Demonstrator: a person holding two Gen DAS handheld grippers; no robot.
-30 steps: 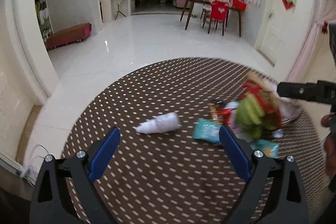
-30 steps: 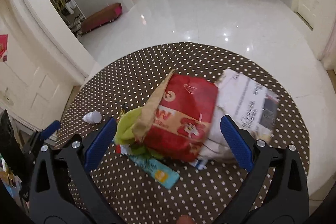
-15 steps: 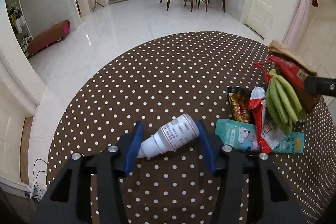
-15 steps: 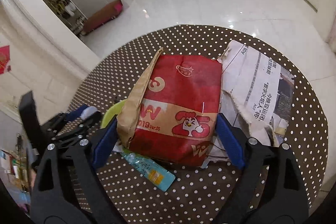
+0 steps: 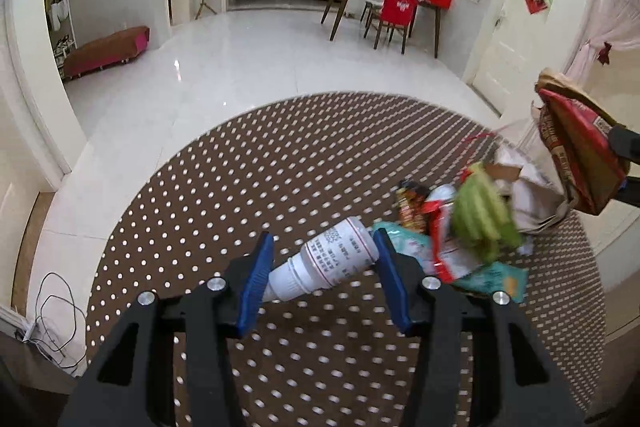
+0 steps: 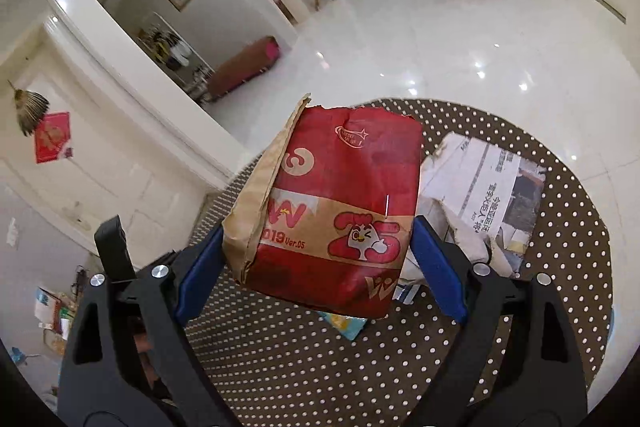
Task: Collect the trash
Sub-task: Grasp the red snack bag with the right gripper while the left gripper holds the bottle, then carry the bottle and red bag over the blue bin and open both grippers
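Observation:
My left gripper (image 5: 322, 277) is shut on a small white plastic bottle (image 5: 324, 265), held a little above the round brown polka-dot table (image 5: 248, 179). My right gripper (image 6: 318, 255) is shut on a red and brown paper food bag (image 6: 340, 211), lifted above the table; the bag also shows at the right edge of the left wrist view (image 5: 576, 151). A pile of wrappers lies on the table: a green wrapper (image 5: 484, 215), a red and white wrapper (image 5: 440, 231), a teal packet (image 5: 492, 275) and a dark snack packet (image 5: 410, 203).
A torn white and grey mailing bag (image 6: 484, 199) lies on the table right of the paper bag. The white tiled floor (image 5: 256, 75) lies beyond the table edge. A dining table with red chairs (image 5: 396, 11) stands far back. Cables (image 5: 56, 311) lie on the floor at left.
My left gripper closed on the white bottle and raised it off the table. My right gripper closed on the paper bag and lifted it up off the wrapper pile.

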